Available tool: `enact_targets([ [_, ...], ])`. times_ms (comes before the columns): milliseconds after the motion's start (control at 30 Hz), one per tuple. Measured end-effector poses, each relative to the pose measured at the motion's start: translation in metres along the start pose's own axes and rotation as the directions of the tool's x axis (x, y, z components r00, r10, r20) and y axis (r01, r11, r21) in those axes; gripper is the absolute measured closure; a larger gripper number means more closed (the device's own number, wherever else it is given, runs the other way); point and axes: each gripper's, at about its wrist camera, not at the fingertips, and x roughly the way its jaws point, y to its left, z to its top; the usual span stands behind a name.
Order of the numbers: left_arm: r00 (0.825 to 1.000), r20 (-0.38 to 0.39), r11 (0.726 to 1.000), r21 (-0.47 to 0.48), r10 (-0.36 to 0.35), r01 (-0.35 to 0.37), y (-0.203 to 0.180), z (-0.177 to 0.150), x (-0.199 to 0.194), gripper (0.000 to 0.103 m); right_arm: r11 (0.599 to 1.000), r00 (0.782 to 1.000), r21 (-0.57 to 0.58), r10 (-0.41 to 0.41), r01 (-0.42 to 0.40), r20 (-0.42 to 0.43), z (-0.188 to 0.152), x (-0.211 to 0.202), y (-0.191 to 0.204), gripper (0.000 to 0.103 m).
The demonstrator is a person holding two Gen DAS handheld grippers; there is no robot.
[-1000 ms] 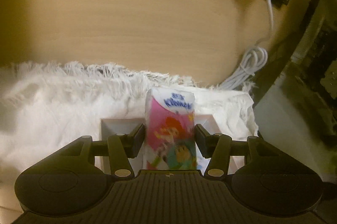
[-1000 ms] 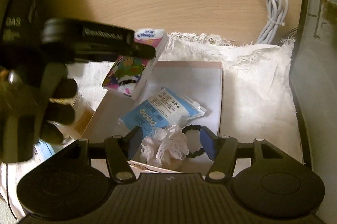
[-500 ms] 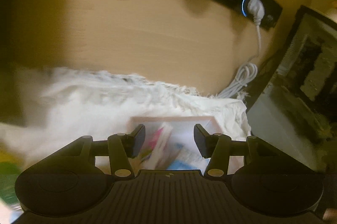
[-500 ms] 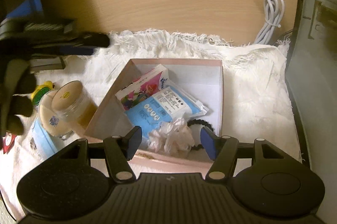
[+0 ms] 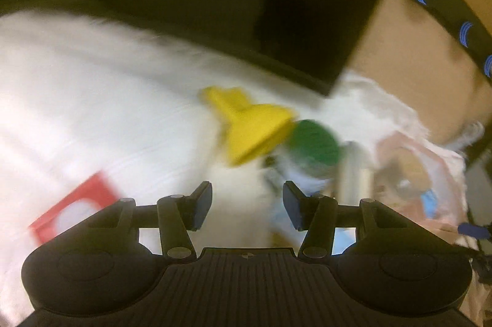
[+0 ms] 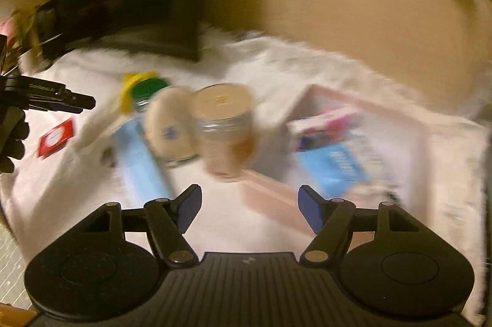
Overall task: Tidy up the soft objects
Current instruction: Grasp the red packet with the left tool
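Overhead, both fingers (image 5: 247, 205) apart, empty.

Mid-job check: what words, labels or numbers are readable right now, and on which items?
None reads with certainty; both views are motion-blurred.
Left tongs: pale lettering along the side, too small to read.
Pink tissue pack in the pink box: print blurred.
Blue packet: dark print, unreadable.
Red card: white mark, unreadable.
Jar lid: yellow mark, unreadable.

Blurred frames, no lettering can be read
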Motion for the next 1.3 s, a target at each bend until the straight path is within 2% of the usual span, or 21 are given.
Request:
enact_targets([
  [133, 0.997, 0.040, 0.997, -0.050, 0.059, -0.057, 0.037, -0.008, -0.010, 0.048, 0.998, 0.997, -0.032, 0.048, -0.050, -0.060, -0.006, 0.026, 0.028, 0.033],
  [267, 0.989, 0.089, 0.983, -0.149, 0.121, -0.106, 0.085, -0.008, -0.026, 0.048, 0.996, 0.992, -0.050, 0.063, -0.069, -0.110, -0.016, 0.042, 0.047, 0.033],
  [400, 0.983, 0.051, 0.958, -0.236, 0.177, -0.161, 0.127, -0.006, -0.023, 0.048, 0.996, 0.987, -0.053, 0.062, -0.070, -0.145, -0.022, 0.051, 0.058, 0.033],
  [500, 0.987, 0.012, 0.952, -0.266, 0.159, -0.150, 0.148, -0.009, -0.015, 0.048, 0.996, 0.985, -0.058, 0.063, -0.073, -0.163, -0.025, 0.057, 0.063, 0.033],
  [600, 0.997, -0.007, 0.958, -0.277, 0.076, -0.075, 0.153, -0.012, -0.009, 0.048, 0.995, 0.983, -0.058, 0.064, -0.075, -0.175, -0.028, 0.060, 0.063, 0.033],
  [700, 0.999, -0.033, 0.973, -0.232, -0.015, 0.007, 0.141, -0.015, -0.002, 0.048, 0.997, 0.979, -0.037, 0.064, -0.072, -0.191, -0.031, 0.065, 0.061, 0.033],
  [800, 0.995, -0.088, 0.989, -0.142, -0.052, 0.039, 0.120, -0.021, 0.000, 0.048, 0.998, 0.975, 0.005, 0.068, -0.068, -0.211, -0.034, 0.070, 0.056, 0.033],
  [833, 0.994, -0.104, 0.995, -0.091, -0.045, 0.035, 0.109, -0.025, 0.000, 0.046, 0.998, 0.977, 0.014, 0.069, -0.068, -0.200, -0.035, 0.069, 0.055, 0.031],
  [933, 0.993, -0.114, 0.999, 0.036, 0.038, -0.034, 0.085, -0.033, -0.001, 0.045, 0.997, 0.979, 0.017, 0.074, -0.072, -0.191, -0.037, 0.069, 0.056, 0.027],
  [1133, 0.989, -0.092, 0.993, -0.008, 0.120, -0.121, 0.069, -0.041, -0.007, 0.044, 0.998, 0.983, -0.032, 0.049, -0.055, -0.175, -0.042, 0.073, 0.069, 0.014],
  [1233, 0.981, -0.085, 0.983, 0.070, 0.177, -0.171, 0.056, -0.043, -0.001, 0.042, 0.996, 0.985, -0.072, 0.037, -0.050, -0.169, -0.046, 0.074, 0.075, 0.009],
  [1300, 0.976, -0.085, 0.977, 0.093, 0.200, -0.192, 0.062, -0.043, 0.000, 0.042, 0.996, 0.986, -0.077, 0.040, -0.053, -0.163, -0.047, 0.073, 0.075, 0.007],
])
